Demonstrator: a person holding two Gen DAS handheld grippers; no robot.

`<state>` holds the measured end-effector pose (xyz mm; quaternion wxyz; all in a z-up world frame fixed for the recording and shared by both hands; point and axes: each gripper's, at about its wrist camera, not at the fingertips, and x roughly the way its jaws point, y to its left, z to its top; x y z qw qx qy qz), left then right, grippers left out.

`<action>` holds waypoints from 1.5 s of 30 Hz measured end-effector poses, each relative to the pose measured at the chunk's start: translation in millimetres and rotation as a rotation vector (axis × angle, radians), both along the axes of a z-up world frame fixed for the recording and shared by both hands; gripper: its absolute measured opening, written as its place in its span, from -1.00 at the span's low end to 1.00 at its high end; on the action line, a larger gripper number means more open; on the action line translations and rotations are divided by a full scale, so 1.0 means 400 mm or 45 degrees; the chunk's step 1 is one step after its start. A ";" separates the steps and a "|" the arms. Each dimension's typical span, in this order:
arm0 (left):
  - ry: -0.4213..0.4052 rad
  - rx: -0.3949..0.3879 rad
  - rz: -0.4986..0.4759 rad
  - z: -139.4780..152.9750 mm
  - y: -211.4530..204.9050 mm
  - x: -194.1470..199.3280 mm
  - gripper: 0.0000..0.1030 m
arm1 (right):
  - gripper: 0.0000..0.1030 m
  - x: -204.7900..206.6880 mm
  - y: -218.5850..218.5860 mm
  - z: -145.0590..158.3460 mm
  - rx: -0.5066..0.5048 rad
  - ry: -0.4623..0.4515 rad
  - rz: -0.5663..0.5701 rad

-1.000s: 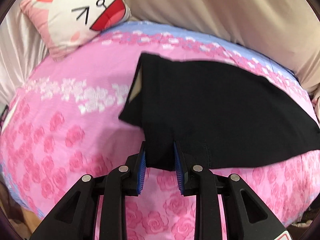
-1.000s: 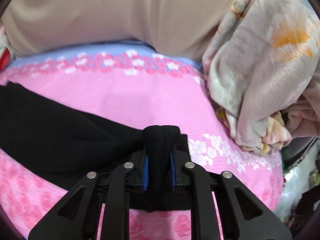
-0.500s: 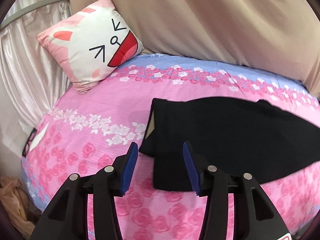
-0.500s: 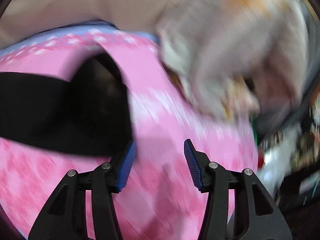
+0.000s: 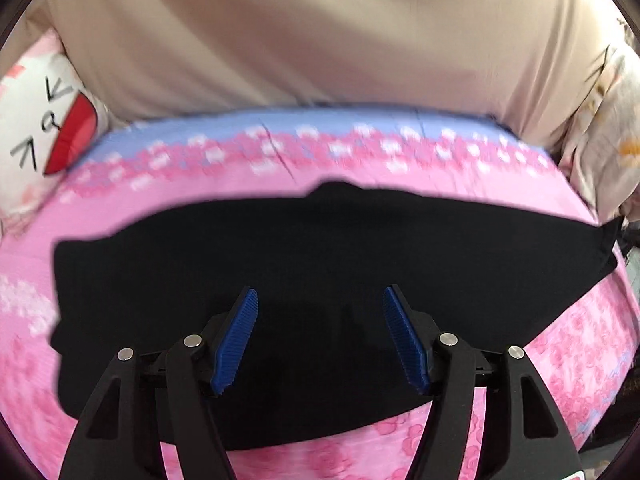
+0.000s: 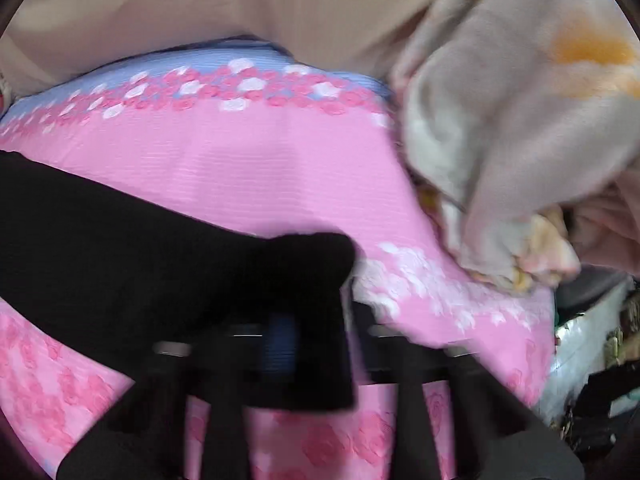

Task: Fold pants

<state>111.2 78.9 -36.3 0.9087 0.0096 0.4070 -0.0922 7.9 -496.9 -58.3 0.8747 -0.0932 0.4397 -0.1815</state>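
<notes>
From the left wrist, the black pants [image 5: 320,280] lie flat across the pink bed [image 5: 260,176] in one long, narrow strip. They look folded once already, one leg on top of the other. The short folds are still to do, I think. The left claw [image 5: 320,336] hangs over the near middle of the pants. Its blue pads [image 5: 236,340] stand wide apart — they have just been opening — and nothing is pinched between them. The cloth under them lies loose. A cartoon pillow [image 5: 44,136] sits at the far left, and a tan curtain [image 5: 320,40] hangs behind the bed.

From the right wrist, the picture is blurry. The right claw [image 6: 308,332] has just snapped together, and a bunched tip of the pants [image 6: 312,256] pokes up out of it — so it is clamped on that end.

This view shows the end of the pants in a grip, which the left view shows only as a small dark corner at its right edge. It also shows a fluffy blanket [image 6: 520,120] heaped at the right. Only the left view shows the whole strip and the pillow.
</notes>
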 end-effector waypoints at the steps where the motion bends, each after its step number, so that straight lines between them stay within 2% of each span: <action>1: 0.024 0.007 0.012 -0.019 -0.002 0.003 0.22 | -0.88 -0.020 0.041 0.057 -0.105 -0.098 0.076; 3: 0.074 0.010 0.033 -0.059 0.006 0.008 0.22 | -0.88 -0.070 0.064 0.120 -0.234 -0.253 0.130; 4: 0.097 0.019 0.044 -0.077 0.012 0.007 0.22 | -0.78 -0.092 0.047 0.104 -0.345 -0.247 0.115; 5: 0.111 0.030 0.052 -0.092 0.014 0.004 0.22 | -0.66 -0.101 0.018 0.068 -0.381 -0.180 0.079; 6: 0.126 0.054 0.067 -0.110 0.018 0.002 0.22 | -0.56 -0.106 -0.026 0.012 -0.398 -0.053 0.005; 7: 0.135 0.063 0.070 -0.121 0.020 0.000 0.23 | -0.56 -0.122 -0.090 -0.070 -0.396 0.121 -0.096; 8: 0.128 0.066 0.063 -0.132 0.024 -0.005 0.23 | -0.56 -0.155 -0.131 -0.121 -0.375 0.207 -0.174; 10: 0.107 0.072 0.054 -0.131 0.026 -0.017 0.23 | -0.56 -0.222 -0.159 -0.138 -0.289 0.174 -0.279; 12: 0.112 0.080 0.044 -0.131 0.021 -0.015 0.25 | -0.52 -0.272 -0.149 -0.099 -0.137 0.037 -0.328; 14: 0.117 0.075 0.040 -0.132 0.017 -0.007 0.33 | -0.13 -0.273 -0.137 -0.062 0.012 -0.067 -0.337; 15: 0.116 0.076 0.044 -0.133 0.015 -0.003 0.34 | 0.27 -0.261 -0.131 -0.055 0.071 -0.102 -0.334; 16: 0.116 0.076 0.047 -0.133 0.014 -0.002 0.36 | 0.54 -0.237 -0.120 -0.041 0.155 -0.142 -0.301; 17: 0.114 0.072 0.053 -0.132 0.013 -0.001 0.37 | 0.59 -0.207 -0.105 -0.038 0.196 -0.158 -0.281; 19: 0.110 0.052 0.066 -0.129 0.018 -0.002 0.37 | 0.60 -0.146 -0.099 -0.053 0.269 -0.135 -0.281; 21: 0.103 0.028 0.079 -0.124 0.033 -0.012 0.36 | 0.59 -0.120 -0.108 -0.077 0.263 -0.095 -0.336; 22: 0.100 0.027 0.089 -0.123 0.041 -0.018 0.36 | 0.16 -0.097 -0.112 -0.092 0.260 -0.060 -0.358; 24: 0.094 0.041 0.119 -0.121 0.069 -0.028 0.37 | -0.58 -0.087 -0.087 -0.106 0.359 -0.032 -0.357; 27: 0.087 0.072 0.184 -0.117 0.135 -0.037 0.36 | -0.62 -0.123 -0.027 -0.059 0.171 -0.064 -0.338; 29: 0.085 0.057 0.211 -0.117 0.182 -0.039 0.36 | -0.59 -0.142 -0.060 -0.079 0.164 -0.022 -0.398; 30: 0.083 0.046 0.216 -0.117 0.195 -0.038 0.36 | -0.43 -0.153 -0.079 -0.089 0.148 0.002 -0.460; 31: 0.077 0.040 0.227 -0.114 0.217 -0.036 0.36 | -0.12 -0.174 -0.086 -0.079 0.134 -0.024 -0.544; 33: 0.063 0.061 0.252 -0.107 0.241 -0.030 0.36 | -0.12 -0.193 -0.048 -0.030 0.046 -0.101 -0.616; 34: 0.056 0.062 0.263 -0.102 0.258 -0.029 0.36 | -0.12 -0.188 0.002 0.012 0.007 -0.165 -0.586; 36: 0.043 0.026 0.293 -0.091 0.305 -0.040 0.36 | -0.12 -0.139 0.118 0.079 0.028 -0.245 -0.411; 38: 0.029 -0.010 0.350 -0.080 0.359 -0.063 0.37 | -0.10 -0.040 0.285 0.133 0.024 -0.275 -0.158; 39: 0.020 -0.010 0.384 -0.075 0.382 -0.075 0.37 | 0.03 0.024 0.387 0.148 0.008 -0.268 -0.010; 40: 0.008 -0.026 0.406 -0.070 0.408 -0.093 0.37 | 0.18 0.072 0.460 0.152 0.014 -0.255 0.096; 42: -0.015 -0.124 0.429 -0.062 0.460 -0.142 0.37 | 0.20 0.171 0.604 0.145 0.074 -0.219 0.308; 45: -0.014 -0.184 0.465 -0.070 0.509 -0.189 0.41 | 0.20 0.355 0.843 0.101 0.287 -0.116 0.641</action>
